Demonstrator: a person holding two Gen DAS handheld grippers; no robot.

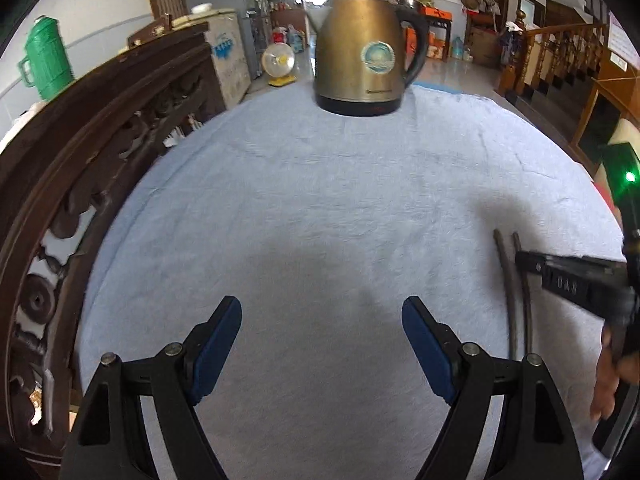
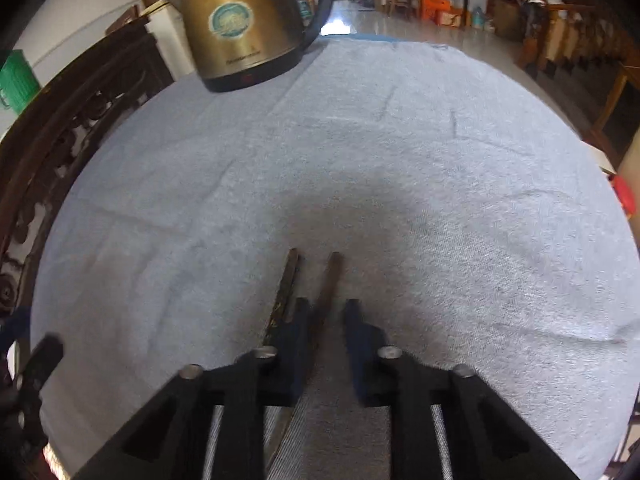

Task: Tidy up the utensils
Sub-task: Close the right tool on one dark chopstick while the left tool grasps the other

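Two chopsticks (image 2: 329,280) lie side by side on pale blue cloth (image 2: 440,200), near edge. Right gripper (image 2: 327,312) low over them, jaws narrow, one stick between pads, not clamped. Left gripper (image 1: 321,312) wide, holding nothing. Kettle (image 1: 362,48) far side.

The letters "OAS" are printed in pale characters on the side of the black plastic right gripper (image 1: 576,280), seen from the left wrist view. The brass-coloured metal electric kettle (image 1: 362,46) carries a round blue-green sticker and a line of small writing near its black base, but both are too blurred to read.
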